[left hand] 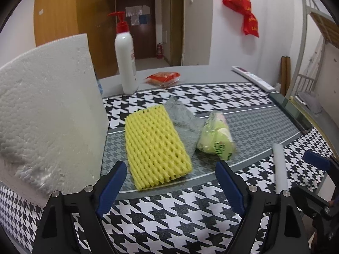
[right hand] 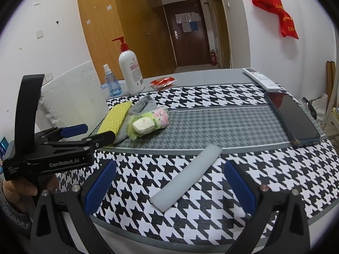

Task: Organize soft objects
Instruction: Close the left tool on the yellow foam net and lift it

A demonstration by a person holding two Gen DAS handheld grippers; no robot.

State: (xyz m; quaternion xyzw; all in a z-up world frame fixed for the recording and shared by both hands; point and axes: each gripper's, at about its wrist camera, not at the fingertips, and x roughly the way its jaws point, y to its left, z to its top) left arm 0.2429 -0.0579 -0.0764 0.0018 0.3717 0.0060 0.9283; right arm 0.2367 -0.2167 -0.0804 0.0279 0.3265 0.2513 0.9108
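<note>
1. Net [left hand: 156, 146], yellow foam, lies flat on the mat [left hand: 254, 124], just ahead of my left gripper [left hand: 170, 170].
2. Left fingers [left hand: 112, 182] spread wide, grasping nothing; near end of the net sits level with the tips, not touched.
3. Sock [left hand: 186, 122], grey, tucked under the net's right edge, touching it.
4. Tissue pack [left hand: 216, 137], green wrap, right of the net, resting on the sock.
5. Foam board [left hand: 48, 114], white, stands left of the net, tilted.
6. Bottle [left hand: 126, 61] with red pump stands behind the net; red packet [left hand: 163, 77] further back right.
7. Tube [right hand: 186, 175], white, lies well right of the net, between my right gripper's [right hand: 169, 182] fingers [right hand: 239, 184].
8. Right fingers released too, wide apart; neither pad touches the tube.
9. Phone [right hand: 290, 116] and remote [right hand: 260, 78] sit far right of the net, at the mat's edge.
</note>
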